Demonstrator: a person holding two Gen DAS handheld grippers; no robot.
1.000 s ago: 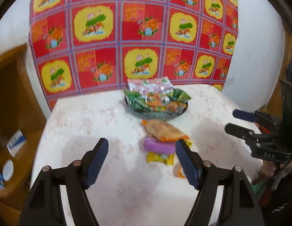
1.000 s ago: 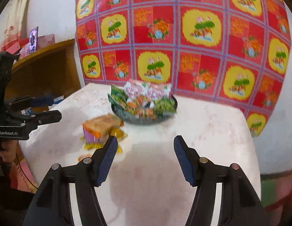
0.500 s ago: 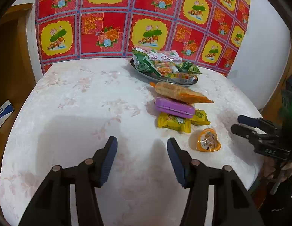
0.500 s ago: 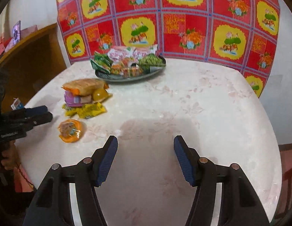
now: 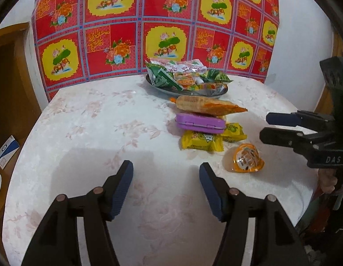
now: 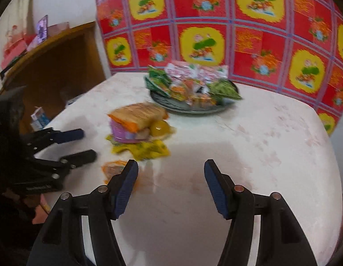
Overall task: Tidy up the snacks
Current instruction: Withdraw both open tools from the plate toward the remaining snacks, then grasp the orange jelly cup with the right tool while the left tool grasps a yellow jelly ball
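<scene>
Since half a second ago my left tongs (image 5: 166, 175) have swung nearer; both gape wide and empty, the jelly cup (image 5: 246, 158) just right of them, right tongs (image 6: 170, 175) similarly close.

Bare table (image 5: 87, 133) left of snack pile (image 5: 199, 124); plate (image 5: 187, 92) blocks behind

Left gripper (image 5: 166, 187) jaws spread wider vs 0.5 s ago, right gripper (image 6: 171, 185) drawn nearer snack pile (image 6: 138, 128).

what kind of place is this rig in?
Likely a home room, not a lab: a table under a floral cloth, a plate of snacks, a red-and-yellow patterned sheet on the wall, a wooden cabinet beside it. Both grippers open.
</scene>
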